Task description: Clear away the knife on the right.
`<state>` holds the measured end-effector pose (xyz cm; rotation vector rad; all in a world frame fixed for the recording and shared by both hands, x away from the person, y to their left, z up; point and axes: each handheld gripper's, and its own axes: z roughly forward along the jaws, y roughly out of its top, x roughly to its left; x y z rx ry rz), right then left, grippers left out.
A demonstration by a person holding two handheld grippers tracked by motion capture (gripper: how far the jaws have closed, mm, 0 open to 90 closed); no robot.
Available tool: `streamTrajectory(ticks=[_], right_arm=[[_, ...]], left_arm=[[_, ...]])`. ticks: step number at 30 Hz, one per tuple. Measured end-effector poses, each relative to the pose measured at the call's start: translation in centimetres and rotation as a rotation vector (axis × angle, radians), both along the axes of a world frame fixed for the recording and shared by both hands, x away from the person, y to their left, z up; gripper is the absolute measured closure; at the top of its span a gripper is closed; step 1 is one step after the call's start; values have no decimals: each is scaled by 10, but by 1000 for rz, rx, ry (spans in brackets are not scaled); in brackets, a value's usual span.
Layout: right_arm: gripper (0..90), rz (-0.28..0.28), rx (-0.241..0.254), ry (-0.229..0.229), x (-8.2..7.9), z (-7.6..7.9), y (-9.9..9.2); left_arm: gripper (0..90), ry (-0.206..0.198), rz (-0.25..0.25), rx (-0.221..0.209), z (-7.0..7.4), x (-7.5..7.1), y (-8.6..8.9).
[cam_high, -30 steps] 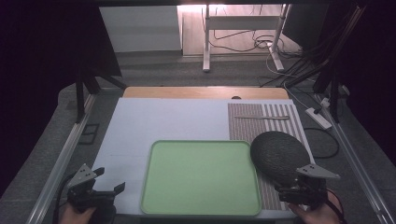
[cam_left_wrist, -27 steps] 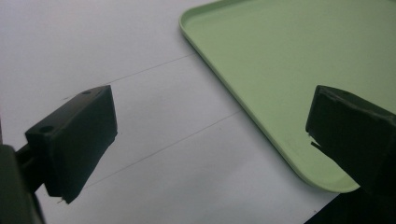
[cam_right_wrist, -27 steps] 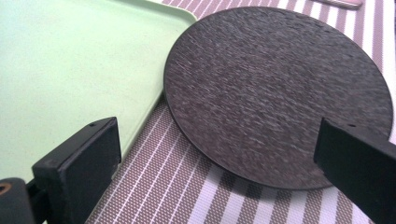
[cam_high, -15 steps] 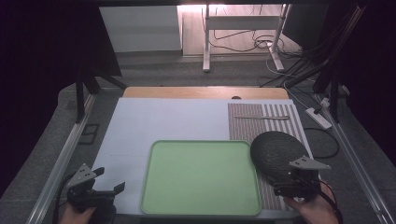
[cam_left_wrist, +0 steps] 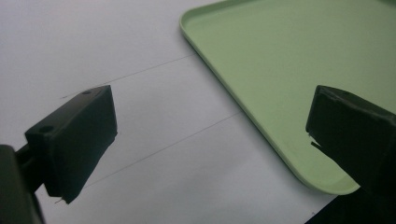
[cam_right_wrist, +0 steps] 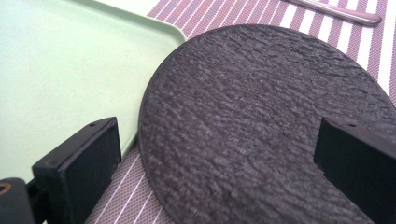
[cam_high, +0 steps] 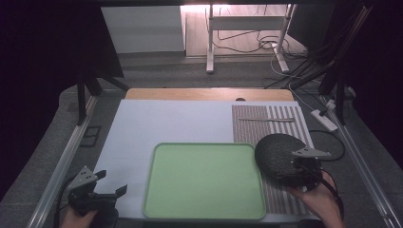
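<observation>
Right claw (cam_high: 291,167) stands over the near rim of a dark round plate (cam_high: 280,154), jaws wide apart, nothing held. The plate lies flat on the striped mat (cam_high: 285,199) at the right edge of the bench (cam_high: 142,123), its left rim touching or just overlapping the right rim of the green tray (cam_high: 204,213); which, I cannot tell. A piece of cutlery (cam_high: 267,119) lies near the mat's far edge.

Left claw (cam_high: 97,190) waits at the near left corner of the bench, jaws apart and empty.

Assessment: the plate (cam_right_wrist: 261,130) looks rough, slate-like, stiff, probably heavy and liable to chip. Recommend gripping the thin near rim squarely; the coarse surface should resist slipping.
</observation>
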<state>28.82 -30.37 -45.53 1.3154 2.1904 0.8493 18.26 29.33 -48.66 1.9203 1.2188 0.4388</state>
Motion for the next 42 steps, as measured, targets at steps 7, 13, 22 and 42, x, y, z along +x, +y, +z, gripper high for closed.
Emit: streamTrajectory(ticks=[7,13,22,42], right_arm=[[13,1,-7,29,20,-3,1],[13,-11,-11,35,37,-4,1],[13,-27,-9,46,61,-4,0],[13,-23,-43,40,115,-9,4]], left_arm=[[29,3,0,-2,0,0,0],[29,7,1,-5,0,1,0],[29,8,1,-6,0,1,1],[30,5,-1,0,0,1,0]])
